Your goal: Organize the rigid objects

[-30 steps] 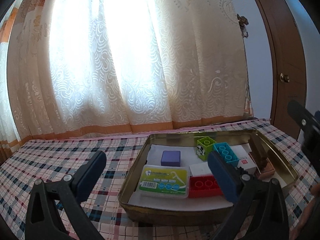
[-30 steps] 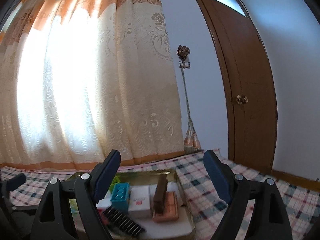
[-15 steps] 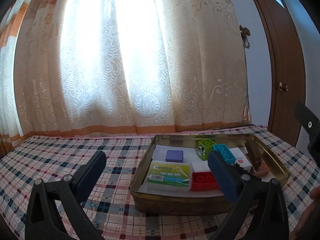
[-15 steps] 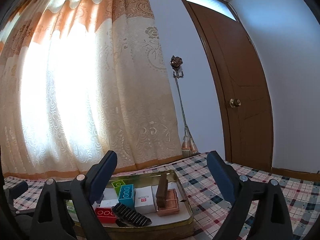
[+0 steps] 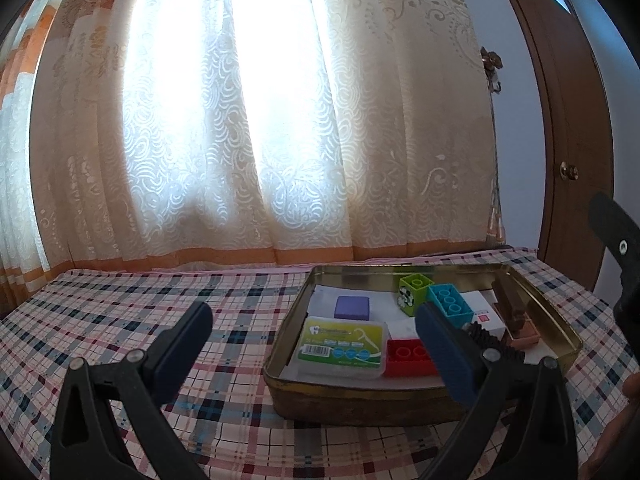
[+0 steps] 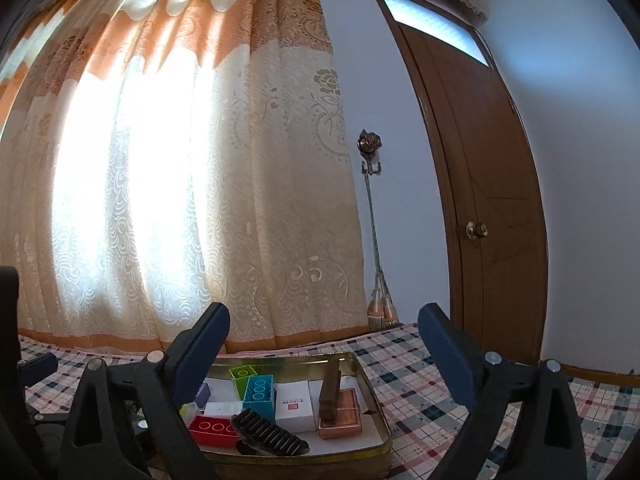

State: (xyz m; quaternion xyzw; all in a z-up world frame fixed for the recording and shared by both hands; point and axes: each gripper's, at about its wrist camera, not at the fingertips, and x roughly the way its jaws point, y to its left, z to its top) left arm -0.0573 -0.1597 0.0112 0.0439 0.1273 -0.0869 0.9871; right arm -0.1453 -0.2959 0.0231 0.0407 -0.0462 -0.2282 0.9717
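A gold metal tin (image 5: 360,400) stands on the checked tablecloth and holds the rigid objects. Inside lie a green floss-pick box (image 5: 340,346), a purple block (image 5: 352,307), a green brick (image 5: 414,294), a teal brick (image 5: 450,304), a red brick (image 5: 408,356), a white box (image 6: 294,406), a black comb (image 6: 268,434) and a brown bar (image 6: 330,390) on a copper case (image 6: 344,416). My left gripper (image 5: 312,320) hovers open before the tin's near left corner. My right gripper (image 6: 324,316) is above the tin's near side, its jaws opening with nothing between them.
A checked cloth (image 5: 120,320) covers the table. Lace curtains (image 5: 260,140) hang behind its far edge. A brown door (image 6: 492,220) stands at the right beside a curtain tieback hook (image 6: 370,148). A hand shows at the lower right edge (image 5: 632,388).
The right gripper's jaws have widened and it has drawn back, so the tin sits lower and smaller in its view. The left view has shifted only slightly.
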